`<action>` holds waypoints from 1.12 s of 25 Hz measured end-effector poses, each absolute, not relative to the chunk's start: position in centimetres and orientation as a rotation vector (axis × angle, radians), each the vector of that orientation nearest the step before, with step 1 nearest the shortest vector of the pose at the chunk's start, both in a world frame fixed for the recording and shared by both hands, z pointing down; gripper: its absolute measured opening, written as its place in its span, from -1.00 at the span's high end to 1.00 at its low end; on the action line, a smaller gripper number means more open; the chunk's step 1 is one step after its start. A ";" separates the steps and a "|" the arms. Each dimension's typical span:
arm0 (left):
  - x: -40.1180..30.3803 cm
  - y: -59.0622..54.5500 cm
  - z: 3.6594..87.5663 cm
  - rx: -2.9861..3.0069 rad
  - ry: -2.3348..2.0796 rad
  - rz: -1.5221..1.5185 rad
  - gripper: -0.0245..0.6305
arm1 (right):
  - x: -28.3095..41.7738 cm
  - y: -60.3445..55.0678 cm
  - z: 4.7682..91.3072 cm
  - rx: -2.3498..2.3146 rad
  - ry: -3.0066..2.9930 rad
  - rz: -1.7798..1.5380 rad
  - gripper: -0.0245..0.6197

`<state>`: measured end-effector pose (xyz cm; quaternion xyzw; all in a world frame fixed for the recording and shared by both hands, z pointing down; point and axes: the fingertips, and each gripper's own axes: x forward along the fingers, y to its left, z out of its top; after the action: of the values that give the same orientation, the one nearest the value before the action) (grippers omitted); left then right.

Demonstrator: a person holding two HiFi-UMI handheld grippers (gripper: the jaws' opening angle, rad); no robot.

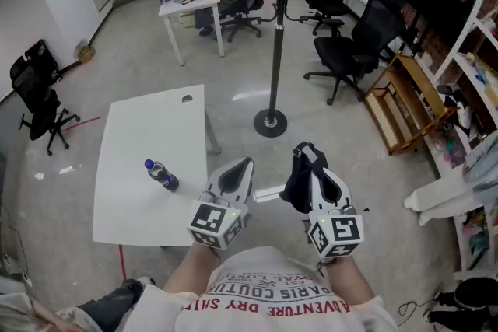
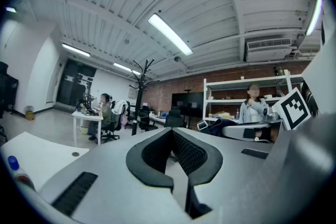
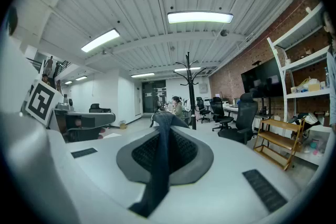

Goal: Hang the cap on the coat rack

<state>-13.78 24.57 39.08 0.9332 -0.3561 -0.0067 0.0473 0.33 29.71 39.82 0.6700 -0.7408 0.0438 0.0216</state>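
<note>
The right gripper [image 3: 168,134] is seen with its jaws closed tight on the dark blue cap [image 3: 157,176], a fold of which is pinched between the black pads [image 3: 185,150] and bunched over the tips. In the head view, the cap [image 1: 296,181] is held off the floor at 9 o'clock of that gripper [image 1: 310,161]. The left gripper [image 2: 172,132] is held alongside, its jaws brought together with nothing gripped. The coat rack [image 1: 276,35] is seen at 12 o'clock, well apart from both grippers, its round base on the floor. A white table [image 1: 148,128] is seen at 10 o'clock, and a bottle [image 1: 161,175] is laid on it.
</note>
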 end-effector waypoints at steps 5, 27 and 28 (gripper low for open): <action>-14.0 24.7 39.5 2.835 -1.093 -0.036 0.91 | 0.2 29.9 40.3 2.062 -2.290 0.132 0.87; -17.4 23.6 40.8 2.812 -1.062 -0.049 0.91 | -2.1 29.0 41.4 2.107 -2.239 0.192 0.87; -17.8 23.4 40.9 2.813 -1.058 -0.048 0.91 | -2.4 28.9 41.3 2.109 -2.234 0.190 0.87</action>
<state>-17.79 23.43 40.91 0.9337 -0.3511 -0.0160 0.0679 -2.43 28.91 41.35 0.6849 -0.7253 0.0616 0.0318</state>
